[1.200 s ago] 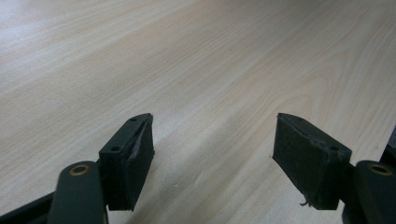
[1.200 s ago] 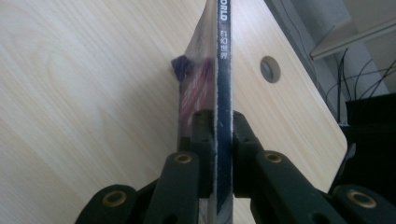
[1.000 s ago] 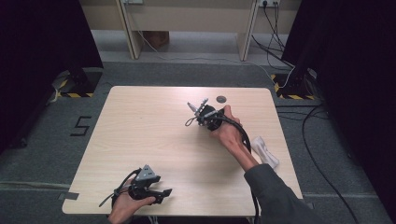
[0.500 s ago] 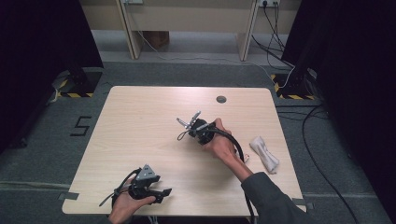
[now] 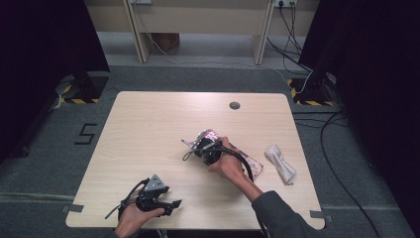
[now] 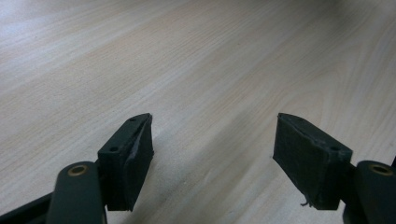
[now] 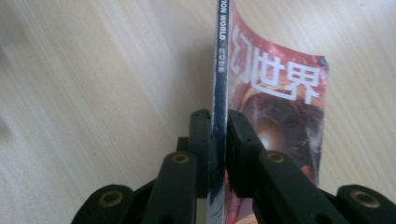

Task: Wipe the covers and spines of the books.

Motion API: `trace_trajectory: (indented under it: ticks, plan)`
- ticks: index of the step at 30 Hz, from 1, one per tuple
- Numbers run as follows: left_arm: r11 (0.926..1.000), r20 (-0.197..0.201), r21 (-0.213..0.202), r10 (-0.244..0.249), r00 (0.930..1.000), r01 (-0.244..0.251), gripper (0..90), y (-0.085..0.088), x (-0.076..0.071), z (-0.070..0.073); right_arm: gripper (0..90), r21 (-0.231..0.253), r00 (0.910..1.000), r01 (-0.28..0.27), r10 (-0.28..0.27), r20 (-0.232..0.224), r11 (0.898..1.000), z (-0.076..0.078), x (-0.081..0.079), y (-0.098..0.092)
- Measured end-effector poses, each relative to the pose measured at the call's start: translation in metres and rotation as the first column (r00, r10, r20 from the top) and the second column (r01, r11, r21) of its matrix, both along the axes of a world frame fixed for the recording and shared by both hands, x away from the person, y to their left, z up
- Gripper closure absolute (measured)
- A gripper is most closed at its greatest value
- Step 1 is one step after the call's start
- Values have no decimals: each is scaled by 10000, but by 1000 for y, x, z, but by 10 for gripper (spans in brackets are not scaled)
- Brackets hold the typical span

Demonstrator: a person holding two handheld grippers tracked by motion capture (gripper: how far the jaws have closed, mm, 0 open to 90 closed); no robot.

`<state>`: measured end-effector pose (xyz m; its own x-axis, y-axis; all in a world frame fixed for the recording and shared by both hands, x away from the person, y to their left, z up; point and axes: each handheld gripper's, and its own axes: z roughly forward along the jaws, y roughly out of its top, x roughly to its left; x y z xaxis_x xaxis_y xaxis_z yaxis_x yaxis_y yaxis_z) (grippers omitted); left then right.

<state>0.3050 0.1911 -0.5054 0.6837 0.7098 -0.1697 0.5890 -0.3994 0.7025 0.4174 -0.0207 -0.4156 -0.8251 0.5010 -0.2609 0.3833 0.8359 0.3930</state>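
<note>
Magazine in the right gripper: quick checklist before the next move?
1. Right gripper clamped on the magazine at its spine: ok.
2. Magazine flat on the table: cannot tell; the hand hides much of it.
3. Left gripper open, nothing between its fingers: ok.
4. Left gripper apart from the magazine: ok.
5. White cloth apart from the magazine: ok.

In the left gripper view, the left gripper (image 6: 212, 154) has its two black jaws standing wide apart, and nothing is between them. The pads (image 6: 133, 158) are thick dark blocks; the one on the right of the picture has a small frayed bit at its lower edge. Under and beyond them lies the table (image 6: 201, 60), a pale wood surface with fine grain lines running across the picture diagonally.
</note>
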Motion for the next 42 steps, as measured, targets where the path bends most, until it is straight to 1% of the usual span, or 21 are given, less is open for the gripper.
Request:
trace_trajectory:
  ticks: [4,5,11,12,16,19,22,26,28,29,30,31,32,34,35,36,37,39,40,41,42]
  plan:
    - [10000,0,46,-9,10000,9,279,0,0,-1,816,60,9999,-142,143,-59,9999,-5,-2,4]
    - [10000,-19,61,-19,10000,19,278,0,0,-1,813,-51,9998,-179,179,-81,9998,-9,-4,6]
    - [9999,-36,99,-33,10000,33,278,-1,0,-1,802,-132,9991,-380,378,-194,9992,-16,-8,9]
    - [9999,-44,124,-38,10000,38,279,-1,0,-2,790,-70,9989,-333,330,-337,9994,-20,-10,11]
    - [9999,-49,119,-17,10000,18,278,0,1,-2,762,-70,9981,-413,409,-457,9991,-25,-13,13]
    - [9999,-36,117,-16,10000,16,279,-1,0,-2,755,73,9968,-407,411,-681,9991,-28,-15,15]
    - [9999,-42,129,-6,10000,6,279,-1,0,-2,744,137,9958,-529,537,-740,9985,-31,-18,16]
    - [9999,-41,128,-45,10000,45,279,-1,0,-2,732,225,9932,-455,477,-1062,9987,-38,-21,17]
    - [9999,-45,103,-13,10000,14,279,-1,0,-2,743,560,9892,-444,517,-1373,9974,-41,-23,17]
    - [9999,-47,134,-21,10000,21,279,-1,0,-2,730,604,9897,-469,546,-1325,9971,-42,-24,17]
    - [9999,-52,146,-26,10000,27,279,-1,0,-2,718,517,9906,-446,509,-1268,9977,-42,-24,16]
    - [9999,-51,139,-29,10000,30,279,-1,0,-2,703,641,9902,-432,513,-1302,9970,-41,-23,15]
    - [9999,-41,105,-21,10000,21,279,-2,0,-2,685,899,9908,-481,589,-1218,9948,-40,-22,13]
    - [10000,-24,75,1,10000,-1,279,-2,0,-1,608,1088,9971,-180,258,-710,9939,-37,-21,6]
    - [10000,-14,40,-11,10000,12,279,-2,0,-1,565,1204,9985,-42,108,-543,9927,-36,-19,2]
    - [10000,-12,12,-33,10000,33,279,-3,0,-1,534,1521,9982,112,-21,-598,9883,-35,-17,-3]
    - [10000,2,-10,-32,10000,32,277,-4,0,-1,502,1777,9965,517,-389,-746,9827,-35,-16,-9]
    - [10000,17,-9,-57,10000,57,268,-6,1,-2,464,2304,9959,784,-658,-619,9699,-35,-12,-20]
    - [10000,29,-49,-53,10000,54,265,-7,1,-2,445,2422,9952,849,-705,-675,9665,-36,-10,-26]
    - [9999,9,-66,-83,10000,84,265,-8,1,-2,430,2406,9942,914,-746,-778,9663,-38,-7,-32]
    - [9999,-14,-126,-96,10000,96,263,-10,1,-2,419,2497,9929,1097,-945,-724,9621,-39,-5,-39]
